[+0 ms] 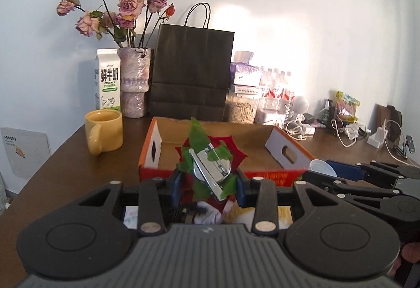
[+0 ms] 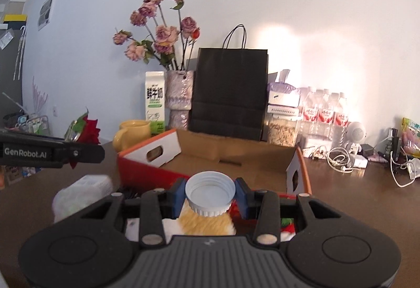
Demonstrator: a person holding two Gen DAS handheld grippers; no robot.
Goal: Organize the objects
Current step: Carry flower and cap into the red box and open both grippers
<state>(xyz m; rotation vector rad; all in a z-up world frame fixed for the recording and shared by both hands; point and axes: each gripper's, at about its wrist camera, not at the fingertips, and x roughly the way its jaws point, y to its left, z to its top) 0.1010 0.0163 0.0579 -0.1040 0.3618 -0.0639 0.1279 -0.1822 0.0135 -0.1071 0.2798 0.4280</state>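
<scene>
**Inspector A:** Holding steady, both grippers are loaded. The left gripper (image 1: 208,183) is closed on a red artificial flower (image 1: 210,156) with green leaves and a shiny metal clip on its face, raised just in front of the cardboard tray (image 1: 278,172). The right gripper (image 2: 210,193) is clamped on a white screw cap (image 2: 210,192), also at the tray's near edge.

**Inspector B:** And the tray itself?

**Inspector A:** Its visible floor is bare; nothing is deposited yet. I judge the task to be at an early stage.

**Inspector B:** What remains?

**Inspector A:** Both held items want placing. Loose things still lie on the bench (image 2: 341,196) beneath the grippers: a white packet (image 2: 81,191), something furry and orange (image 2: 207,225). The yellow mug (image 1: 103,132) stands beside the tray, untouched.
</scene>
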